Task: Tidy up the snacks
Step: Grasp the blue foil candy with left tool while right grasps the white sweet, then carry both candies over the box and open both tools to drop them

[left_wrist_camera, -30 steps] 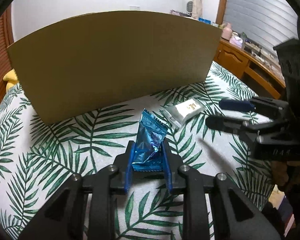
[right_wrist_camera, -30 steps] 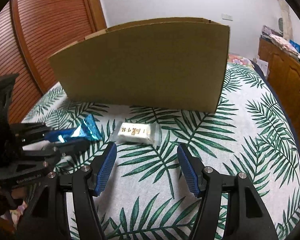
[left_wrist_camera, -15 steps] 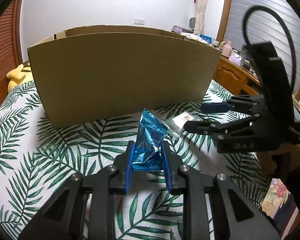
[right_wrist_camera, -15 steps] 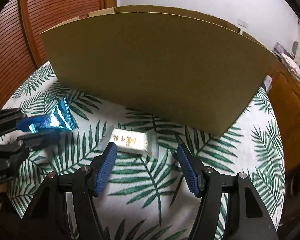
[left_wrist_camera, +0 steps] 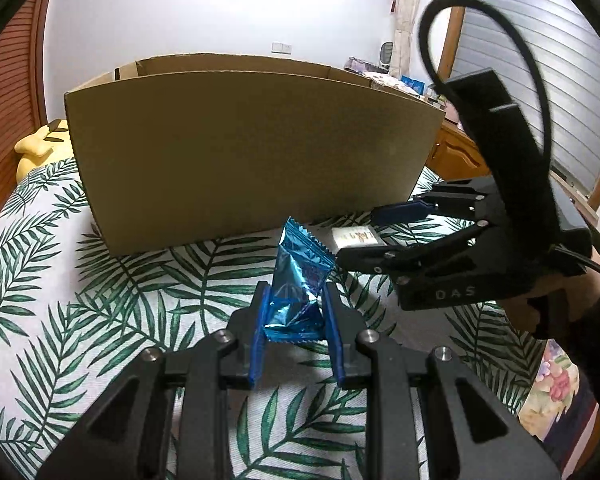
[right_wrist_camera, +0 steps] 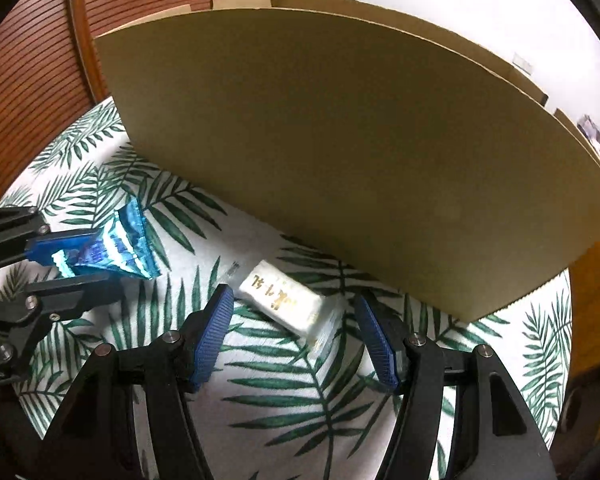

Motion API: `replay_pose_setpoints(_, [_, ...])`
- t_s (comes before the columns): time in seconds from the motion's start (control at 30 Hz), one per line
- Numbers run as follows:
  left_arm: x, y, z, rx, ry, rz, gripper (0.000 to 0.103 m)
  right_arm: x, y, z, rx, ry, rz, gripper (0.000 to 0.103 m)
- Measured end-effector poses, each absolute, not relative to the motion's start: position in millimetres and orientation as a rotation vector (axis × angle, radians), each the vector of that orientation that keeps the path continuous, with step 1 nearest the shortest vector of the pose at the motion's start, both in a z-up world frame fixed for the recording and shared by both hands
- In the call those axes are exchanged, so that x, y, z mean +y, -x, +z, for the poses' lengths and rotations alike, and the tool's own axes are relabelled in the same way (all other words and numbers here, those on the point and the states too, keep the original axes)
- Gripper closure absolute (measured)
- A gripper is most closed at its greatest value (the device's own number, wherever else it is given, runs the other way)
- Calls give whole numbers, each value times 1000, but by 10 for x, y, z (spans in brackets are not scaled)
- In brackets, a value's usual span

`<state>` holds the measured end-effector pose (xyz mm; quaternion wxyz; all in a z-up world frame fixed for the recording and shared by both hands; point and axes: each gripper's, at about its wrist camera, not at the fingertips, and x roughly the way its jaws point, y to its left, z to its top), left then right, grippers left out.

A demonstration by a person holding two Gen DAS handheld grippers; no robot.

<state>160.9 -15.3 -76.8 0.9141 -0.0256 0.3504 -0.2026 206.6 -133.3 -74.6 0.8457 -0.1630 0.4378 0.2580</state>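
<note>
1. The left claw [left_wrist_camera: 296, 320] is clamped on a crinkled blue foil snack packet [left_wrist_camera: 300, 276], whose long axis runs forward along the fingers, crimped end pointing at the box.
2. The right claw [right_wrist_camera: 296, 332] gapes wide around a white rectangular wrapped snack [right_wrist_camera: 286, 300] lying flat, its long axis slanted across the gap.
3. Both sit before the brown cardboard box [left_wrist_camera: 244, 152] on the palm-leaf-patterned cloth surface [left_wrist_camera: 100, 300].

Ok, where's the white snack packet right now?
In the right wrist view the white packet lies on the leaf-print cloth between the open right tongs, just in front of the cardboard box.
</note>
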Motion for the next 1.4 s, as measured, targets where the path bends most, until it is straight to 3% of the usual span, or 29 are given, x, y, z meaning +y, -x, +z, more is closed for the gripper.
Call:
replay_pose_setpoints(0.2, [-136,-1607,-764,720,56,-417,79,-1285,-2141,-798,932,335,559,41])
replay_pose_setpoints(0.33, [-107,-1600,-764,717,60,-415,79,-1335,-2122,-789,939,289,581,71])
replay_pose_setpoints(0.37, [-108,-1598,-764,717,58,-415,79,-1343,-2103,-784,940,284,582,83])
replay_pose_setpoints(1.4, [-117,-1565,-744,696,57,-387,79,-1855,-1129,-585,797,40,476,83])
